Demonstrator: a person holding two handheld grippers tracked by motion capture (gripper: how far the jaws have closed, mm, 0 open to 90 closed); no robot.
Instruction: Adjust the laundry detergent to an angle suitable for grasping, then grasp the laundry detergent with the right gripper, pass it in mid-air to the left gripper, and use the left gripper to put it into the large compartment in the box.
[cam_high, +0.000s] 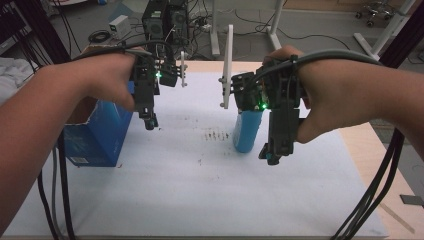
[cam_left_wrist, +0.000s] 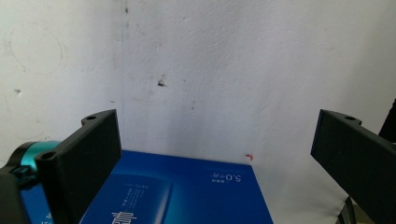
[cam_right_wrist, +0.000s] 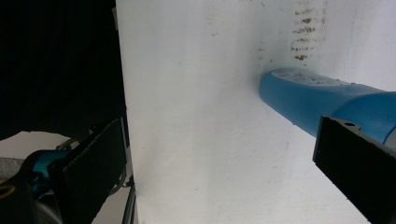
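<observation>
We work at a table (cam_high: 200, 200) covered with a white sheet, a floor strewn with cables and a computer tower (cam_high: 165, 22) beyond its far edge. Nearest us, our forearms come in from the bottom. The right gripper (cam_high: 272, 152) hangs over the sheet with its jaws spread and nothing between them; the blue bottle (cam_high: 247, 131) stands upright just beside it on its left, close but outside the gap, and in the right gripper view the bottle (cam_right_wrist: 303, 100) shows past one jaw. Farther left, the left gripper (cam_high: 149, 120) has its jaws wide apart and empty, hovering at the upper edge of the blue box (cam_high: 97, 135). In the left gripper view the box (cam_left_wrist: 187, 193) lies below the jaws.
</observation>
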